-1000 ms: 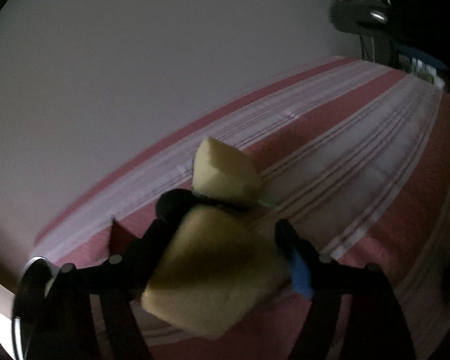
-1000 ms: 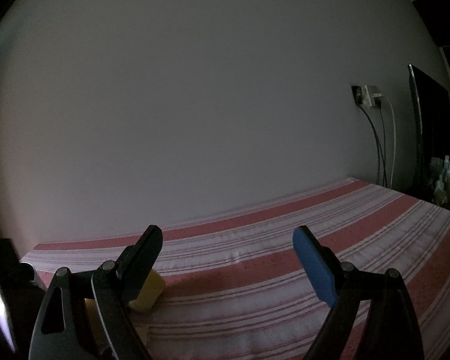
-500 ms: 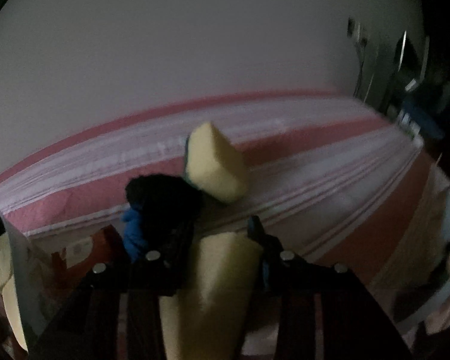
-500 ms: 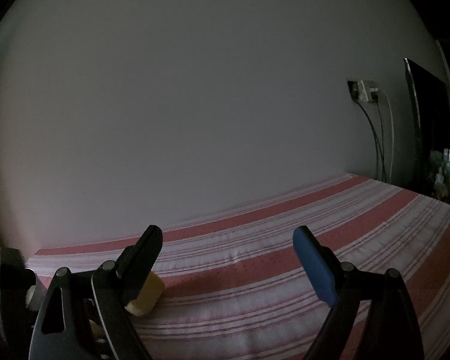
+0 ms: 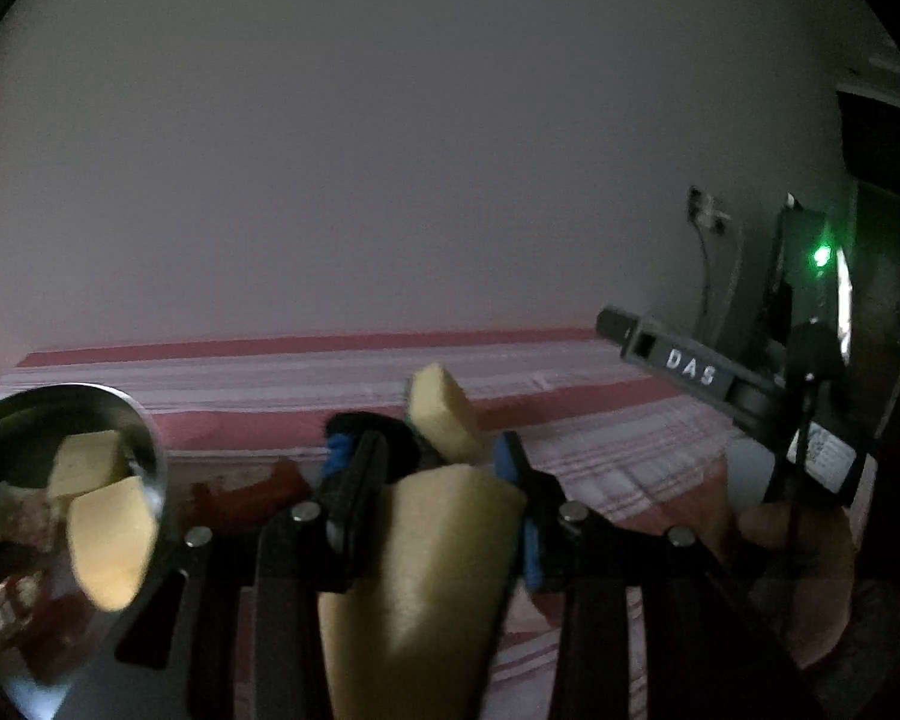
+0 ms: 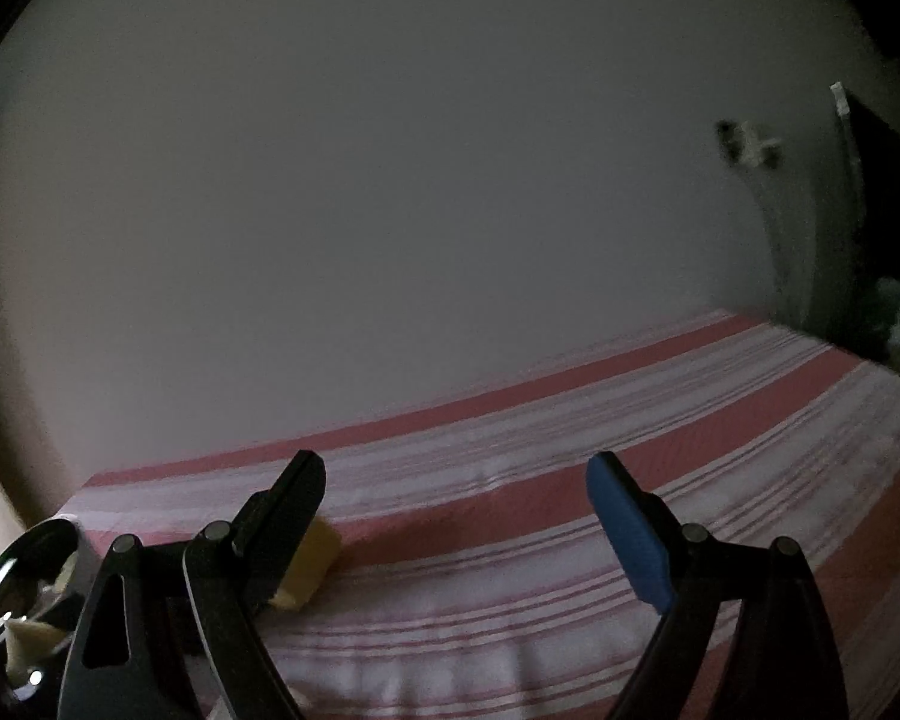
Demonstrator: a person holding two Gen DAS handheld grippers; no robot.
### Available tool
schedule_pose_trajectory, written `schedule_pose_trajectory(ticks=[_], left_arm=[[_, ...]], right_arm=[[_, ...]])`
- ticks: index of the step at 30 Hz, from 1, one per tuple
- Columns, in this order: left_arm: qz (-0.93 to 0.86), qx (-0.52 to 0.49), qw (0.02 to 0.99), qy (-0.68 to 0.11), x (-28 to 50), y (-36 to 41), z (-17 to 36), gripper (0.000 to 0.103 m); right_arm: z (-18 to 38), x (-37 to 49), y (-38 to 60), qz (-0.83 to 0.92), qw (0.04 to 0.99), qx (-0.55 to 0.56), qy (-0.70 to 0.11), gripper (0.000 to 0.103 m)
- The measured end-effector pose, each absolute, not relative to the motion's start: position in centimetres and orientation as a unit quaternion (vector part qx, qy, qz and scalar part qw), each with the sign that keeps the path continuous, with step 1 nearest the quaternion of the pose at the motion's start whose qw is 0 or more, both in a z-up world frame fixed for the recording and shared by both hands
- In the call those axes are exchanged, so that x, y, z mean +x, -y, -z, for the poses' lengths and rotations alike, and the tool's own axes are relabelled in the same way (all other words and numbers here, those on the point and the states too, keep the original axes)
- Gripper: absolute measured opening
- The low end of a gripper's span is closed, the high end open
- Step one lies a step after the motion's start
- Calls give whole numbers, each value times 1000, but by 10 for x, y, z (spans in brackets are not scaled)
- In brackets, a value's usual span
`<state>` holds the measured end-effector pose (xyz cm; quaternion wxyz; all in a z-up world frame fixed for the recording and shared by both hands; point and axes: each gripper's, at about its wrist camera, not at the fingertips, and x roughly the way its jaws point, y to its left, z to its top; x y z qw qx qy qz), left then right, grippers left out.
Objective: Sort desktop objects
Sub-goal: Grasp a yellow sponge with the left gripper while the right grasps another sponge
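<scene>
My left gripper (image 5: 432,462) is shut on a yellow sponge (image 5: 426,576), which it holds above the striped cloth. A second yellow sponge (image 5: 441,420) lies on the cloth just beyond the fingertips. A metal bowl (image 5: 150,450) at the left holds several sponge pieces. My right gripper (image 6: 456,480) stands open over the cloth with nothing between its fingers. Behind its left finger lies the yellow sponge (image 6: 312,564), and the bowl (image 6: 24,558) shows at the lower left. A grey finger (image 5: 678,363) of the right gripper shows at the right in the left wrist view.
A red and white striped cloth (image 6: 570,516) covers the table up to a plain wall. Red packets (image 5: 252,492) lie beside the bowl. A wall socket with cables (image 5: 708,210) and a dark screen stand at the right. A hand (image 5: 804,540) holds the right gripper.
The left jaws have closed on the yellow sponge, lifted it and swung round, bringing the bowl into view at the left. The right gripper has hardly moved.
</scene>
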<state>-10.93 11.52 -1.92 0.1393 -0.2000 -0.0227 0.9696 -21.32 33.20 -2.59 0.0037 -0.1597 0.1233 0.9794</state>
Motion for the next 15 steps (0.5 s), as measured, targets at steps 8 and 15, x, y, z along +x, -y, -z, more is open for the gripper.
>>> schedule_pose_trajectory(ticks=[8,15], left_arm=[[-986,-134,93,30,-80,-106,12,38],[-988,-128,85,26,-71,-104,9,38]], right_arm=[[41,-267,-294,-935,-131,-299,-143,90],[61,-323,-258,-896,-117,-404,-141,90]])
